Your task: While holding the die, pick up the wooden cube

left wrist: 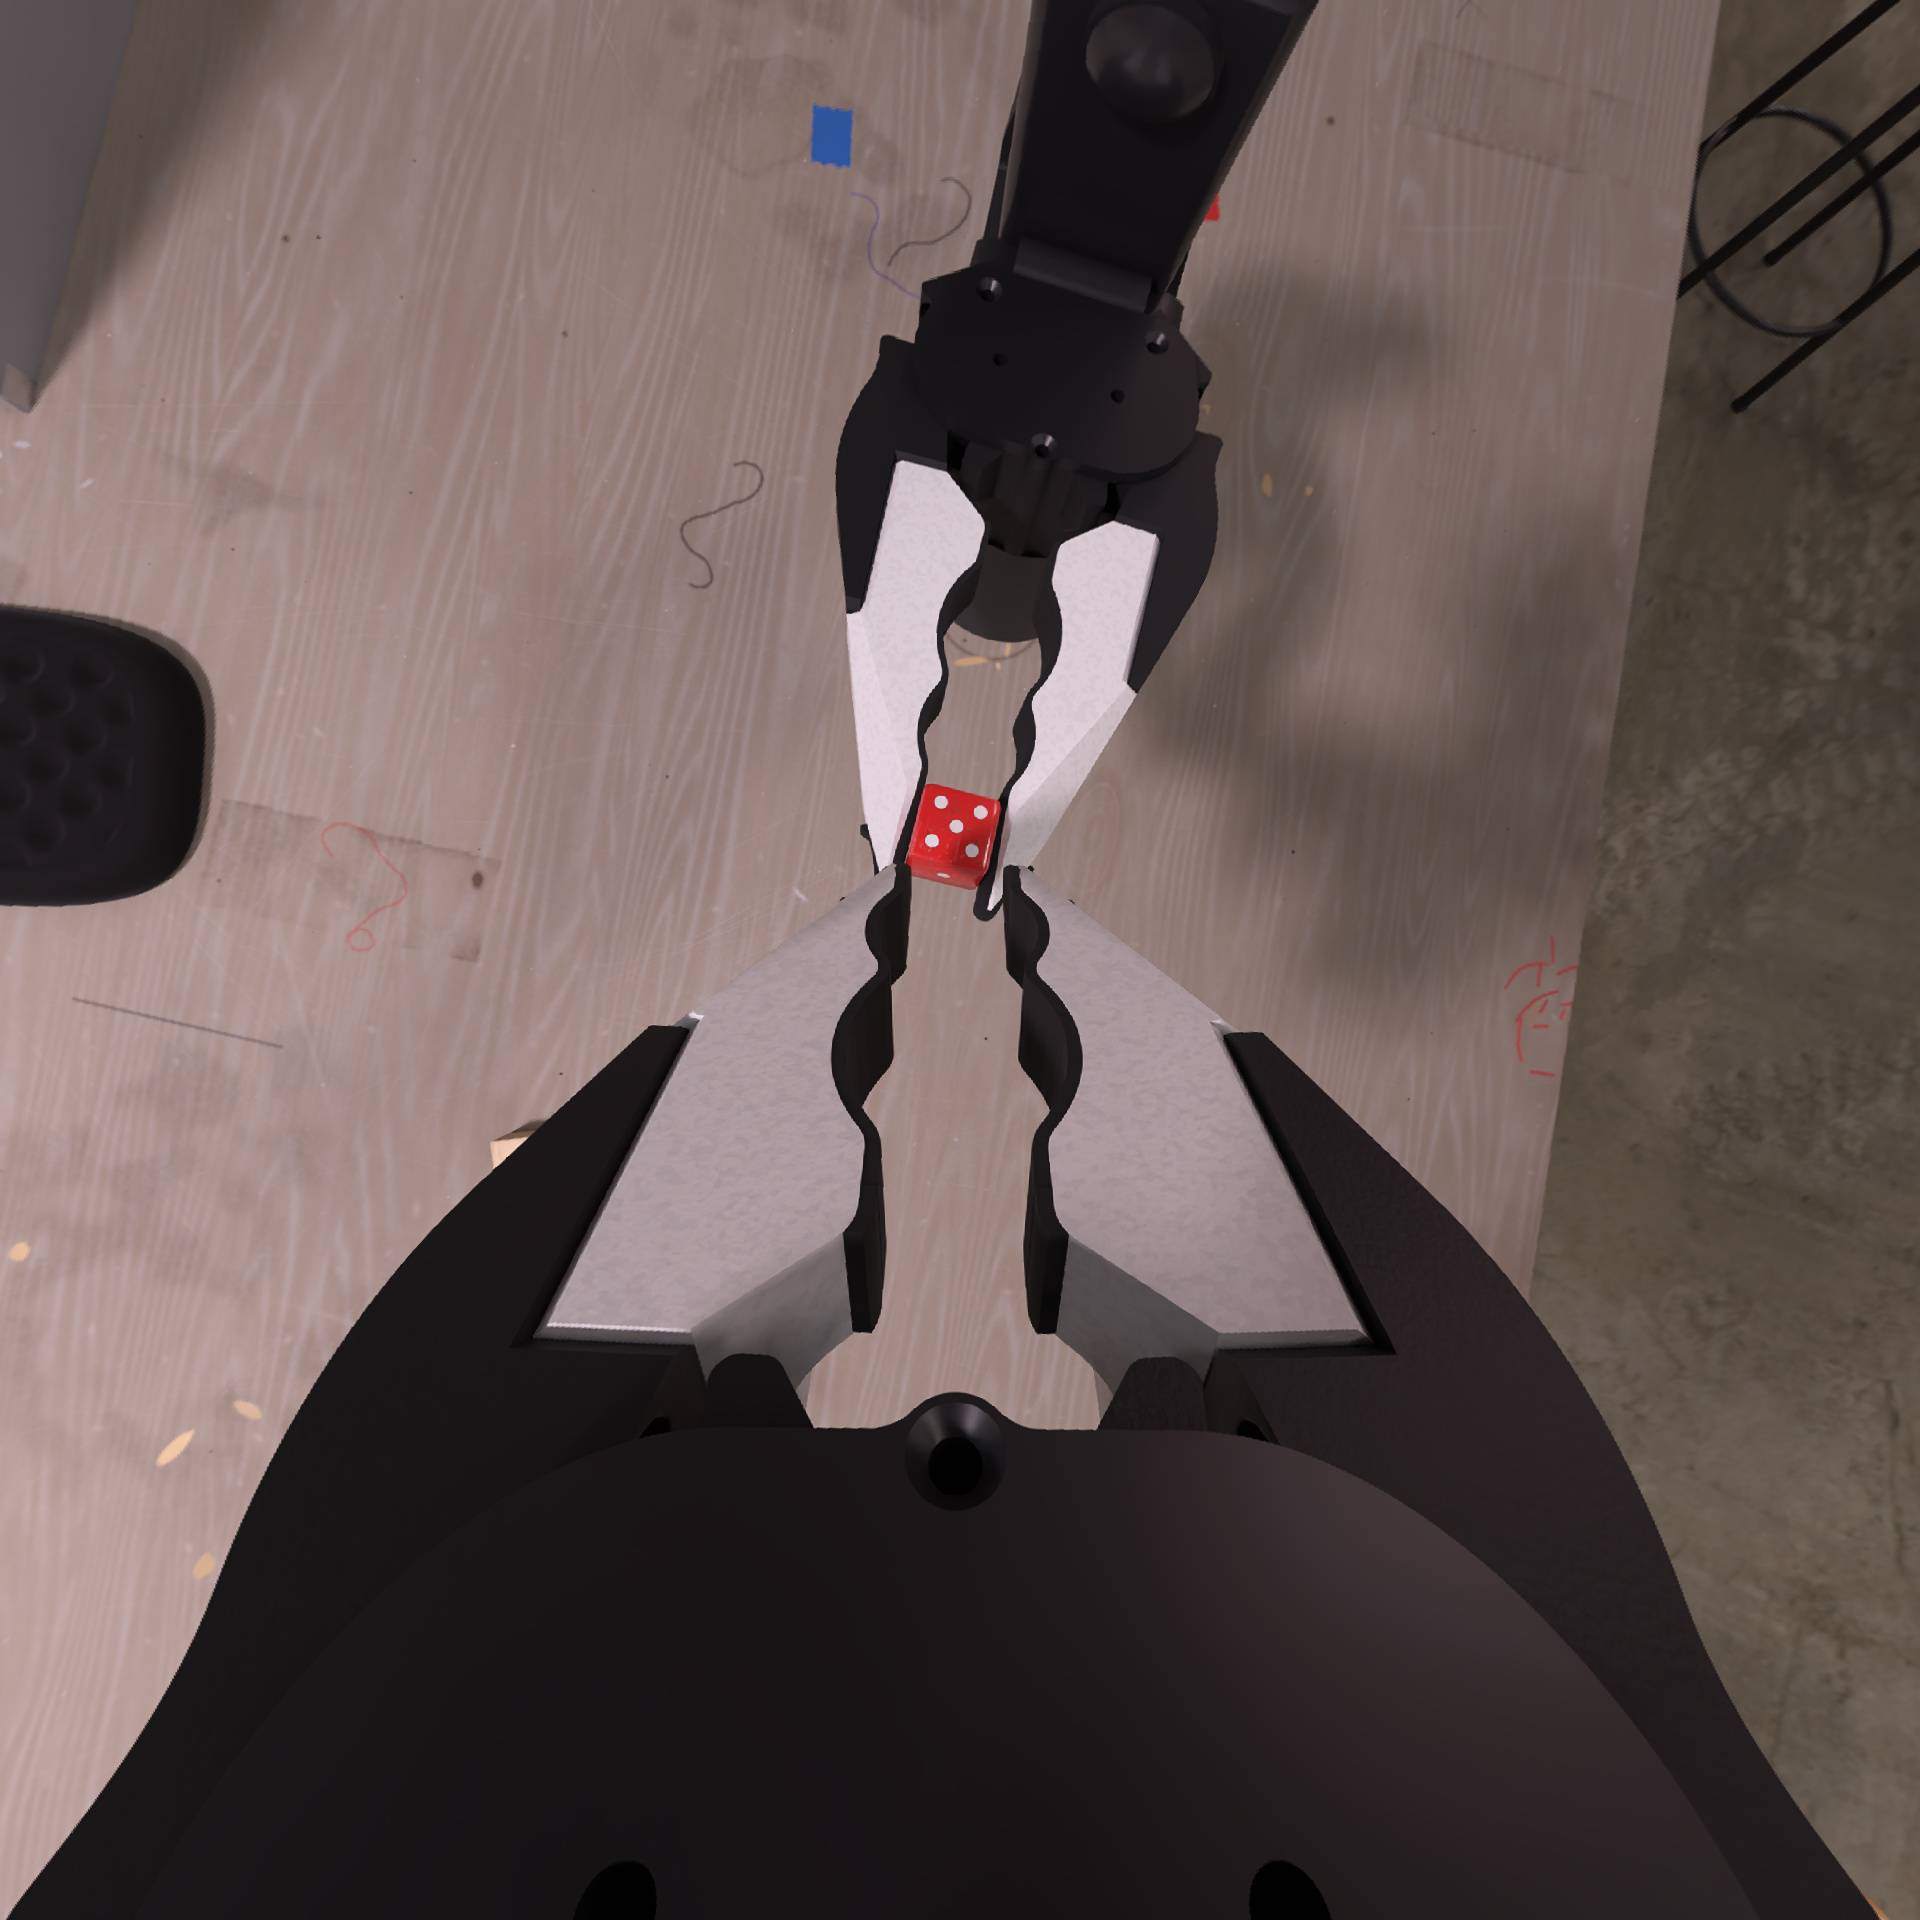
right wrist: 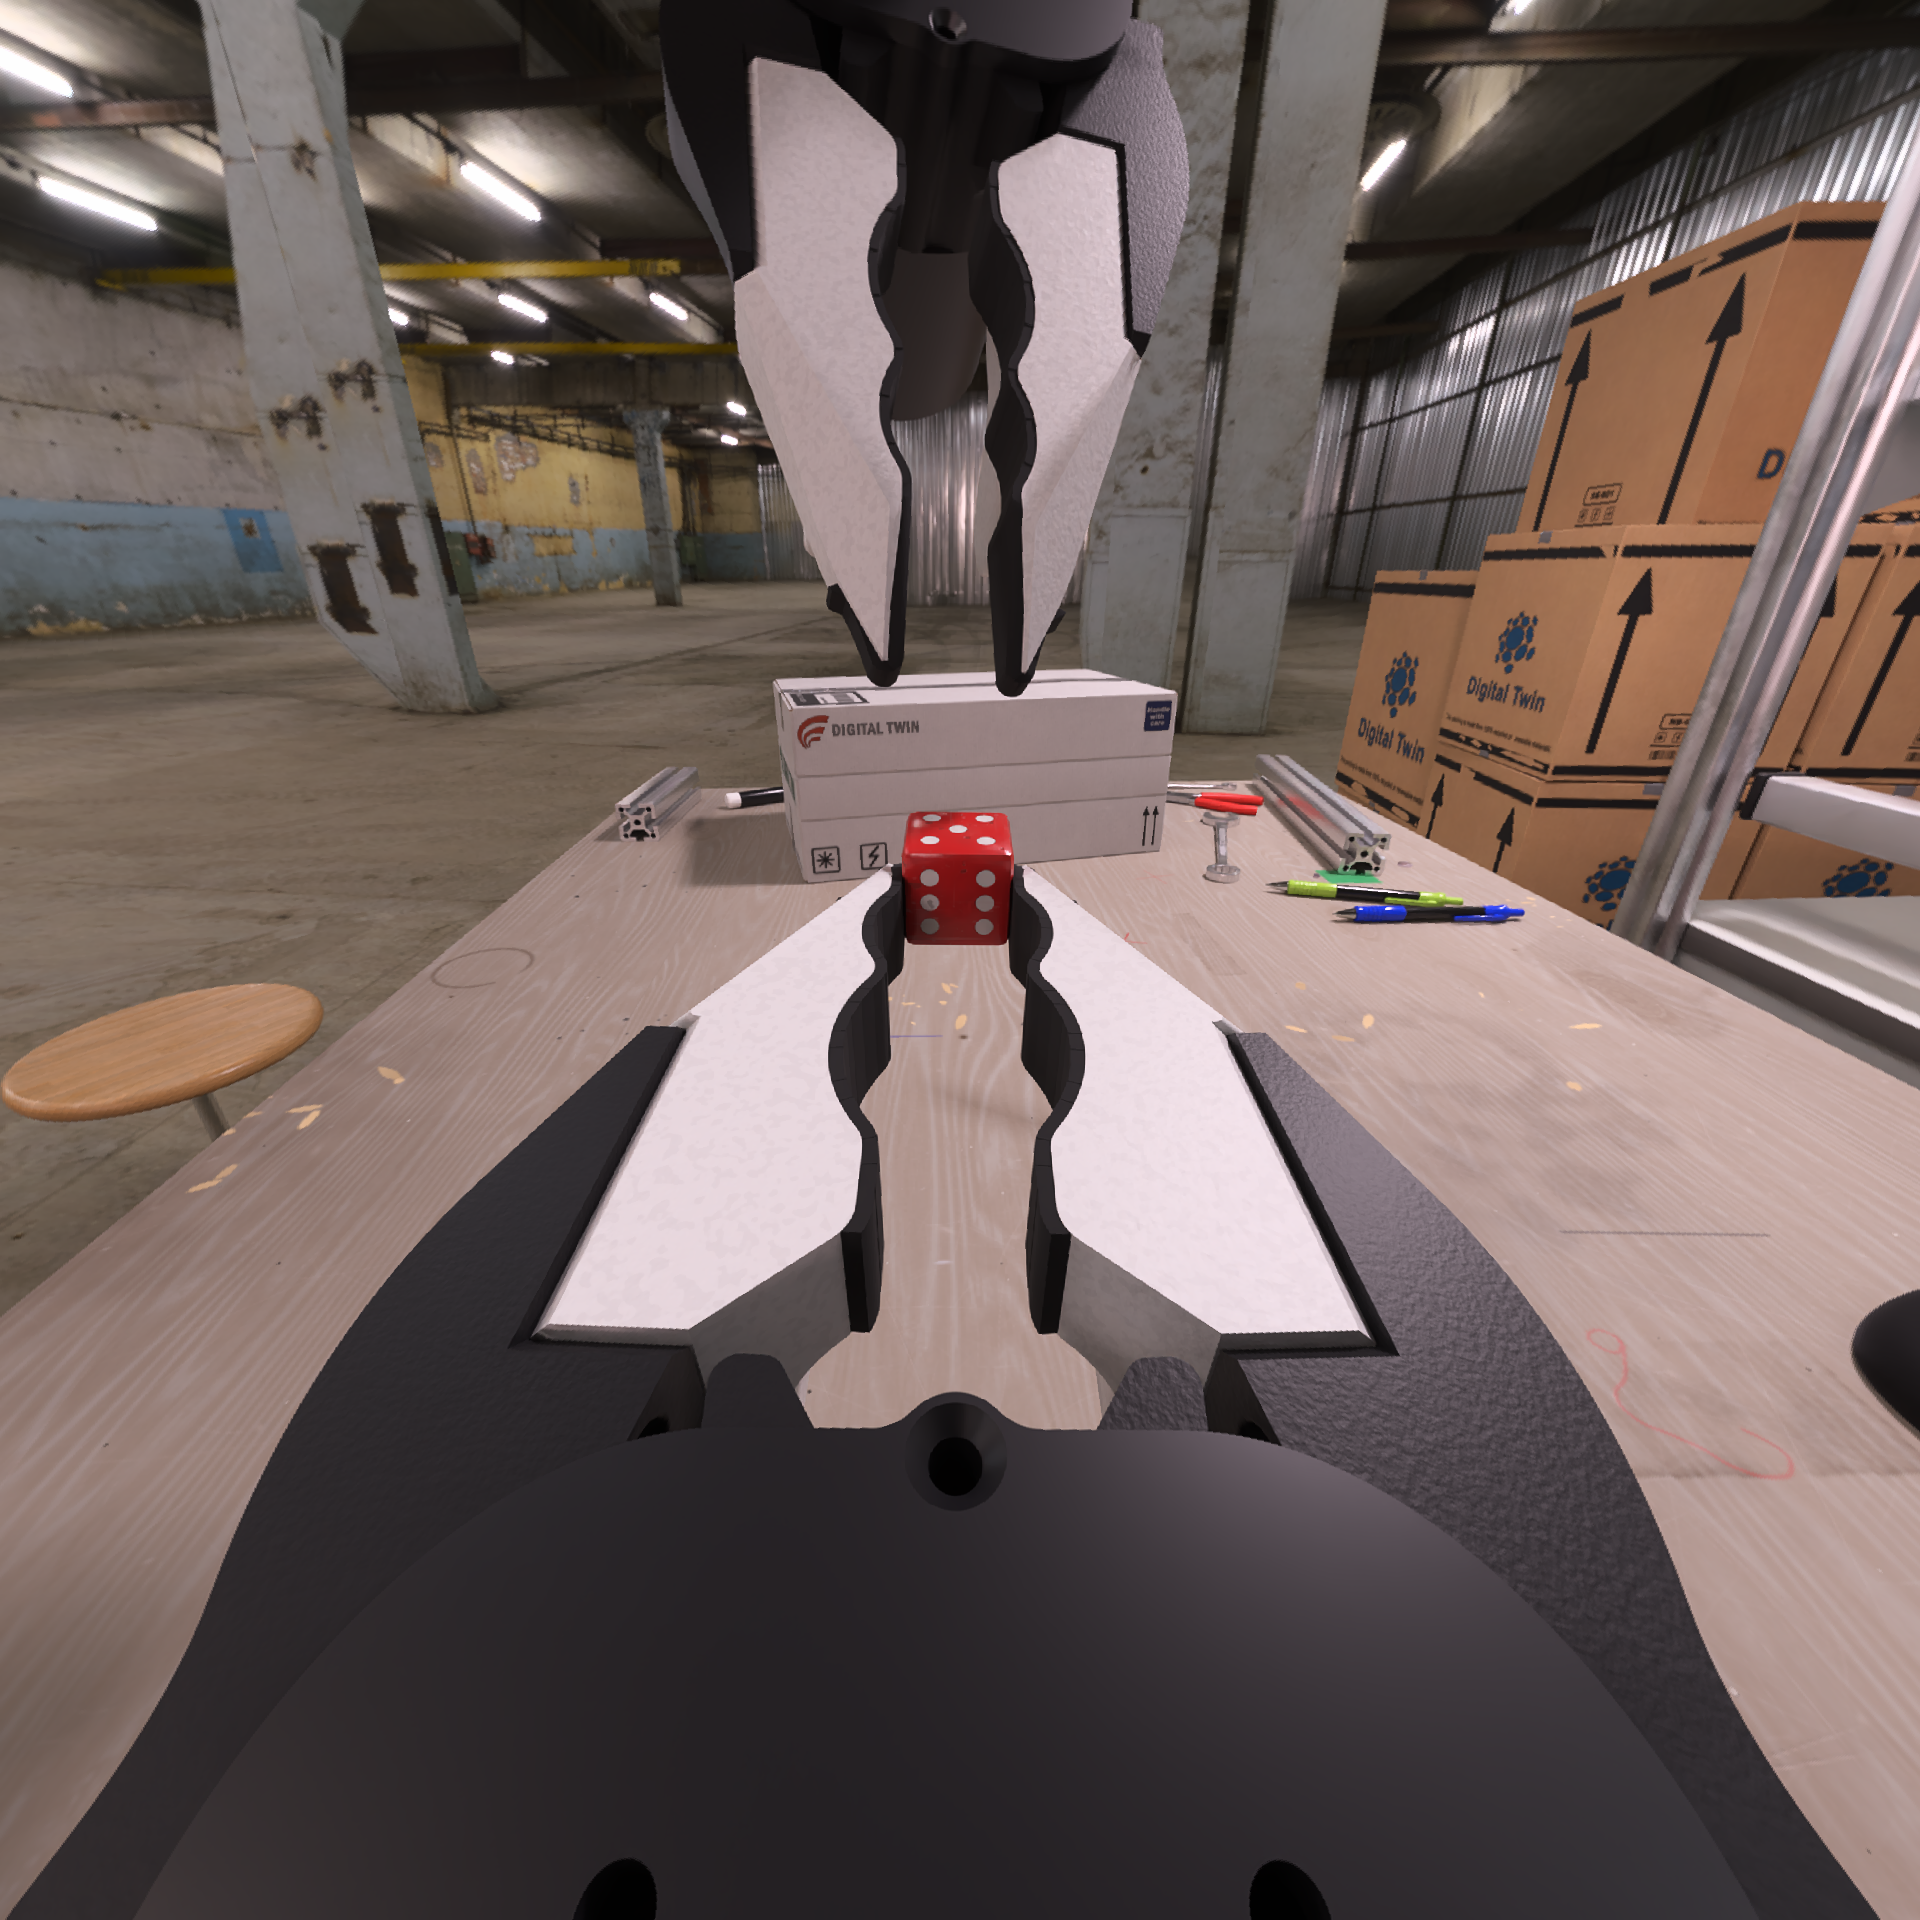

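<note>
The red die (right wrist: 956, 883) with white dots is clamped between the fingertips of my right gripper (right wrist: 956, 899), above the wooden table (right wrist: 1351, 1143). In the left wrist view the die (left wrist: 951, 836) sits in the right gripper (left wrist: 940, 883), which reaches in from the top. My left gripper (left wrist: 956, 894) is open and empty, pointing down, its tips close to the die. In the right wrist view it (right wrist: 948, 670) hangs just above the die. A pale wooden corner (left wrist: 514, 1143), probably the wooden cube, peeks out beside the left gripper's body and is mostly hidden.
A white box (right wrist: 977, 769) stands behind the die. Pens (right wrist: 1382, 894), red-handled pliers (right wrist: 1226, 802) and aluminium bars (right wrist: 1320, 821) lie at the back right. A black dimpled object (left wrist: 94, 758) lies to the left. A stool (right wrist: 161, 1049) and cardboard boxes (right wrist: 1662, 623) flank the table.
</note>
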Robot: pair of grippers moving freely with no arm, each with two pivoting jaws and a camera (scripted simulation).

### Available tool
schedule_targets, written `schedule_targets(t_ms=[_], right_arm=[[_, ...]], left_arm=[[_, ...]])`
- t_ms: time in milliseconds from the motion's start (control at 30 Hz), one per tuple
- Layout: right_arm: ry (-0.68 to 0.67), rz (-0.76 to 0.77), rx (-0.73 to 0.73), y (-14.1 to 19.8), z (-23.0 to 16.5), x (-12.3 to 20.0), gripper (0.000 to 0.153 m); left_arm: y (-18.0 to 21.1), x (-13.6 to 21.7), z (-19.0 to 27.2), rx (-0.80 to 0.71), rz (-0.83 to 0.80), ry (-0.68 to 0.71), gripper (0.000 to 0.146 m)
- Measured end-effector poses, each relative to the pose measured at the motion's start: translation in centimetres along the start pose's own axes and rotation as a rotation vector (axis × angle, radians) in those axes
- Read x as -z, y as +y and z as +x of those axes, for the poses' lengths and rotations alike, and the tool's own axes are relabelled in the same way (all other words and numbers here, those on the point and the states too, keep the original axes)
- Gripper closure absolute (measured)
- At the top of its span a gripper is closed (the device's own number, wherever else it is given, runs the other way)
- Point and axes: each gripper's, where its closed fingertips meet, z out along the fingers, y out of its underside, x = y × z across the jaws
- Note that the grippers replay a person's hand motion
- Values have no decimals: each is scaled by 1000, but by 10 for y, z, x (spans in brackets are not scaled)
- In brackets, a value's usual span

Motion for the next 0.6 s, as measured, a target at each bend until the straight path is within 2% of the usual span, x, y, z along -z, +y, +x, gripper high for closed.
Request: schedule_targets(t_ms=[600], right_arm=[[32,-132,33,18,2,-6,134]], left_arm=[[17,-6,-5,3,-60,-31,129]])
